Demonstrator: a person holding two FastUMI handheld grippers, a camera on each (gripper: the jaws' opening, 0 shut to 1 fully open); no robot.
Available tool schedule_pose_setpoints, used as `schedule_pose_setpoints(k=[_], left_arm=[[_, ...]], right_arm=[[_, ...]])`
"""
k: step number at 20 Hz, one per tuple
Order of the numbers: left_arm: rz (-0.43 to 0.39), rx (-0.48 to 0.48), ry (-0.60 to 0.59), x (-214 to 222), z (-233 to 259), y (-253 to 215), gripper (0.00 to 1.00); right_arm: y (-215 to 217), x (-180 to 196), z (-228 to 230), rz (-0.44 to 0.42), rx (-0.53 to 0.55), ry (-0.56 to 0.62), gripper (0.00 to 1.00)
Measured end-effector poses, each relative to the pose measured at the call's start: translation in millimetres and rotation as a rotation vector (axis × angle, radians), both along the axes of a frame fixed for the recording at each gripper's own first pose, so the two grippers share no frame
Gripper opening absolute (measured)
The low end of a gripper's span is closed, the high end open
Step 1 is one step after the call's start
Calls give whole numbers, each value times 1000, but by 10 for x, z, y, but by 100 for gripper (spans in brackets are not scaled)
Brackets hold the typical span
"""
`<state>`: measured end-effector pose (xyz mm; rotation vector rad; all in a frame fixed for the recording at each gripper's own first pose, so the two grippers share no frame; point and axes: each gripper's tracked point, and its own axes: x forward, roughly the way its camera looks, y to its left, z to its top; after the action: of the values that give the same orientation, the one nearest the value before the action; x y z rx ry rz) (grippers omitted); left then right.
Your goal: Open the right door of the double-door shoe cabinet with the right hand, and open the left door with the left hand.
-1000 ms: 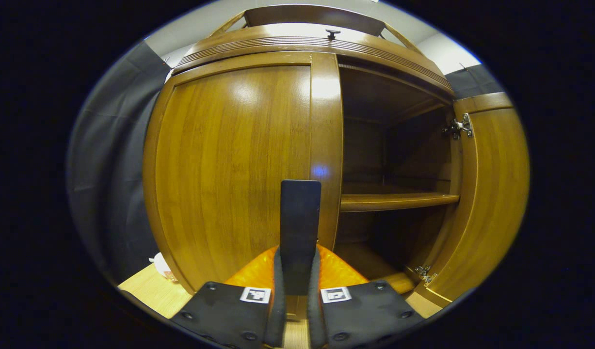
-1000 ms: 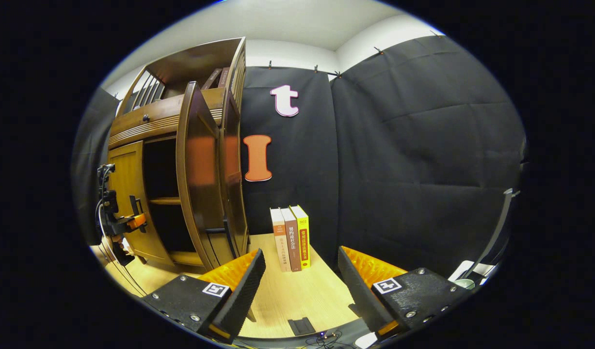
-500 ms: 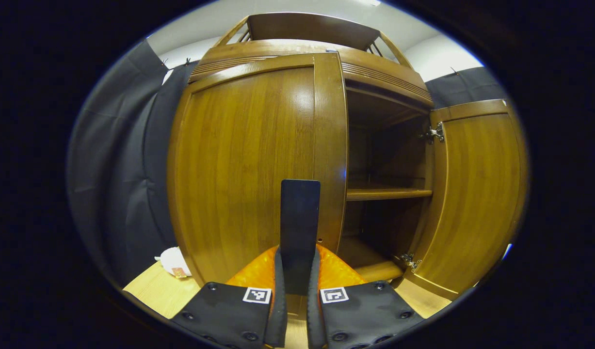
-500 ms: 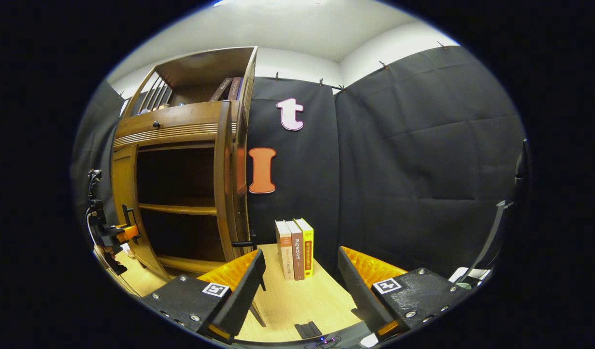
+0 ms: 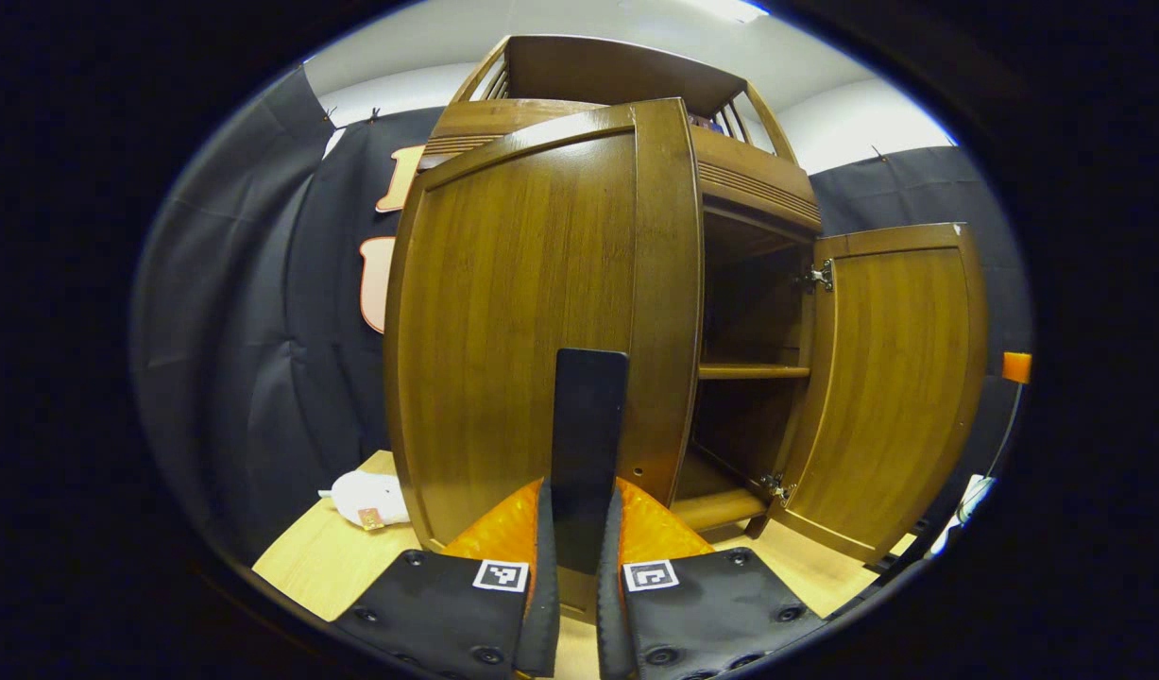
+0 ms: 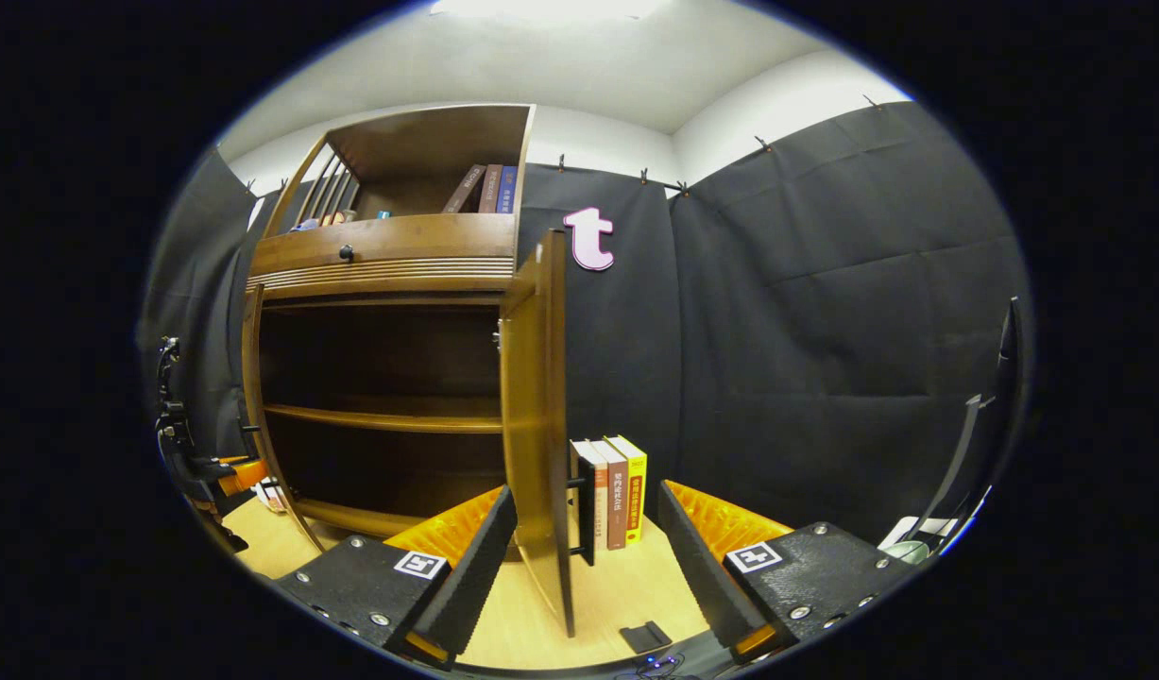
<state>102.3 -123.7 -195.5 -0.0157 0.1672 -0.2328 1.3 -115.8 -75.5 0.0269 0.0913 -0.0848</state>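
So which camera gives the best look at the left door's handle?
The left gripper view: the left door's handle stands upright and close, clamped between the left gripper fingers. In the right gripper view that spot is far off at the left edge, too small to make out.

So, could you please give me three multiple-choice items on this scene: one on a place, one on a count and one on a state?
1. Where does the white toy lie?
A. on the table, beside the cabinet
B. on the cabinet's shelf
C. on top of the cabinet

2. How many books stand on the table by the right door?
A. one
B. three
C. six

3. How do the left gripper's jaws stand?
A. wide open, holding nothing
B. shut on a book
C. shut on the left door's handle

Key: 1 A, the toy rests on the light wood left of the cabinet; 2 B, three spines show side by side; 3 C, both jaws press the black handle.
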Motion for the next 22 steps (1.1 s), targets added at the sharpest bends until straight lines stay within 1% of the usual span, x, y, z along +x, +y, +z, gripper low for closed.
schedule_pose_setpoints(k=[2, 3, 4, 5, 6, 7, 8, 12, 14, 15, 18, 19, 20, 22], left_arm=[[-8, -8, 3, -95, 46, 125, 23], [-9, -8, 3, -148, 58, 204, 26], [-11, -5, 0, -193, 70, 272, 25], [-13, 1, -2, -234, 81, 336, 25], [-14, 3, -3, -261, 79, 398, 19], [-14, 3, -2, -293, 89, 465, 22], [-13, 1, -2, -342, 104, 547, 23], [-5, 12, -9, -458, 140, 832, 22], [-9, 9, -7, -465, 154, 894, 22], [-7, 7, -4, -484, 144, 919, 19], [17, 4, -9, -521, 149, 1137, 21], [24, 1, -8, -525, 144, 1196, 21], [33, -2, -4, -519, 138, 1262, 18], [57, -5, 4, -512, 115, 1404, 17]], right_arm=[[175, -50, -10, 10, 0, 0, 92], [264, -63, -17, 17, 0, 3, 95], [346, -79, -17, 22, 0, 4, 92], [430, -101, -22, 28, 1, 4, 92], [508, -98, -15, 34, 3, 4, 92], [590, -109, -14, 38, 4, 5, 92], [656, -107, -20, 41, 6, 6, 92], [942, -142, -38, 62, 12, 10, 92], [1060, -147, -49, 74, 8, 8, 92], [1118, -147, -54, 83, 11, 7, 92], [1289, -113, -48, 110, 24, 6, 92], [1338, -117, -48, 117, 23, 5, 92], [1383, -108, -36, 125, 22, 2, 92], [1475, -85, -33, 144, 21, 0, 92]])
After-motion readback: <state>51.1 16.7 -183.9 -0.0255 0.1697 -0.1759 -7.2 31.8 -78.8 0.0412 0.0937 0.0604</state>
